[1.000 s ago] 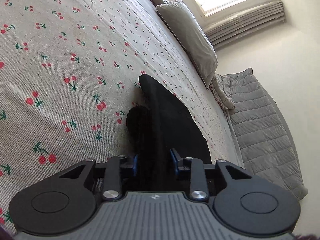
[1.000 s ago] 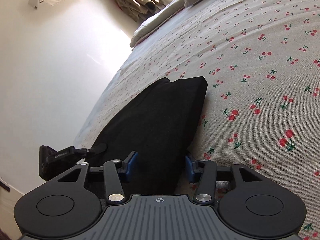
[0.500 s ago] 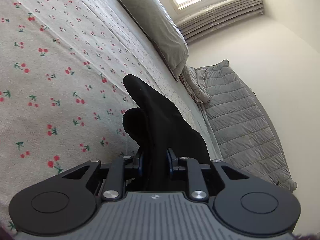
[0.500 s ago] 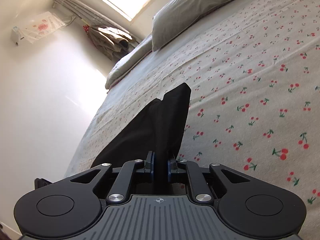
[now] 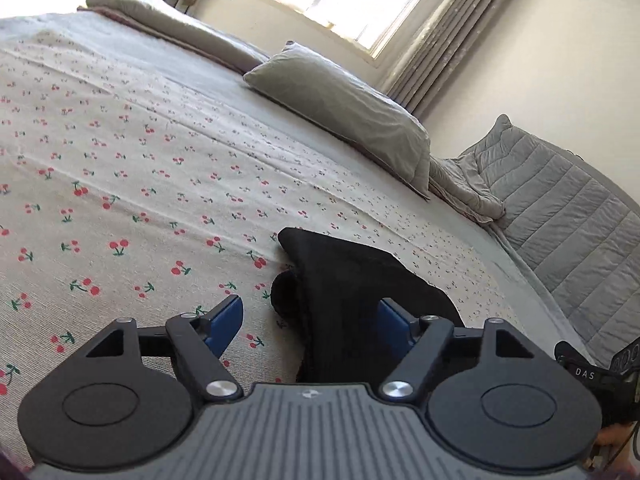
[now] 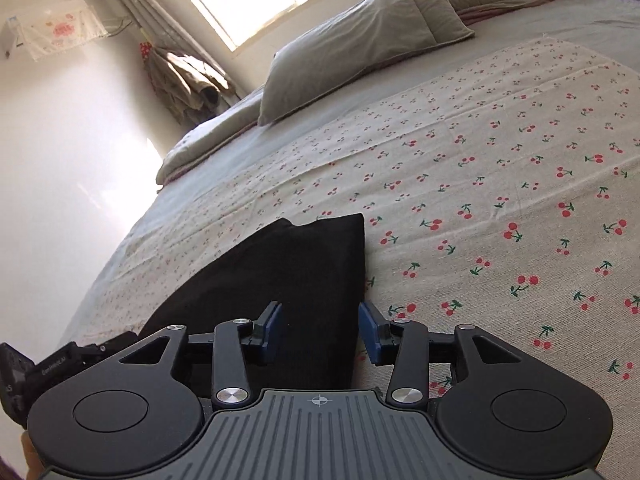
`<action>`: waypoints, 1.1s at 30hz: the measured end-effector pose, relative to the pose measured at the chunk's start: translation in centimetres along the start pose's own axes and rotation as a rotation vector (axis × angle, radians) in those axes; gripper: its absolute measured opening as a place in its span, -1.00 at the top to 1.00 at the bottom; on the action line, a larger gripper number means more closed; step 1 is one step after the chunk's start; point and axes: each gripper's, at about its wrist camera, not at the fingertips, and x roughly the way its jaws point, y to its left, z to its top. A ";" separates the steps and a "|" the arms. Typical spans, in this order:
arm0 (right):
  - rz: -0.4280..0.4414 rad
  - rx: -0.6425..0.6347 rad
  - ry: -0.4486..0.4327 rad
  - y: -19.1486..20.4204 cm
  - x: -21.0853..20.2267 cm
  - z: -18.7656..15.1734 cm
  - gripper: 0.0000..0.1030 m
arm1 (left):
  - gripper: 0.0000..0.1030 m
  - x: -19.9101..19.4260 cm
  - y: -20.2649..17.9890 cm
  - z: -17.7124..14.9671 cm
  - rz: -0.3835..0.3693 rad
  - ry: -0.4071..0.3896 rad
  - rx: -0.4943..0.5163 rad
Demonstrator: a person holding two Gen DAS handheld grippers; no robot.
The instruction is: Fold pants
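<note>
The black pants (image 5: 348,292) lie folded on the cherry-print bedsheet (image 5: 120,184), near the bed's edge. My left gripper (image 5: 310,320) is open, its blue pads spread on either side of the pants' near end. In the right wrist view the pants (image 6: 296,276) lie as a dark wedge on the sheet (image 6: 500,184). My right gripper (image 6: 320,328) is open, its pads either side of the cloth and not squeezing it. Part of the other gripper shows at each view's lower edge.
A grey pillow (image 5: 344,108) and a rolled duvet (image 5: 160,20) lie at the head of the bed under the window. A quilted grey cover (image 5: 580,216) lies beside the bed. A white wall (image 6: 60,168) runs along the bed's side.
Both grippers were shut on the pants half a second ago and have now opened and let go. The pants have come down flat on the sheet.
</note>
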 end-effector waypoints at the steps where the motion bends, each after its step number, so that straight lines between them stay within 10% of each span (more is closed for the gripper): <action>1: -0.006 -0.049 -0.003 0.9 -0.3 -0.4 -0.05 | -0.56 -0.7 -0.5 -0.2 -0.002 -0.011 0.025; 9: -0.011 -0.362 0.069 7.6 -2.0 -5.4 -0.07 | -0.57 -3.0 -5.1 -4.6 -0.128 0.024 0.266; 17: -0.072 -0.484 0.115 8.4 -4.0 -10.1 -0.08 | -0.57 -3.0 -5.6 -9.5 -0.070 0.087 0.498; 26: -0.093 -0.463 0.127 7.2 -8.1 -12.0 -0.21 | -0.58 -6.3 -4.8 -10.2 0.009 0.116 0.505; 33: -0.117 -0.319 0.072 7.0 -10.5 -9.7 -0.49 | -1.00 -8.2 -7.7 -9.7 0.108 0.071 0.503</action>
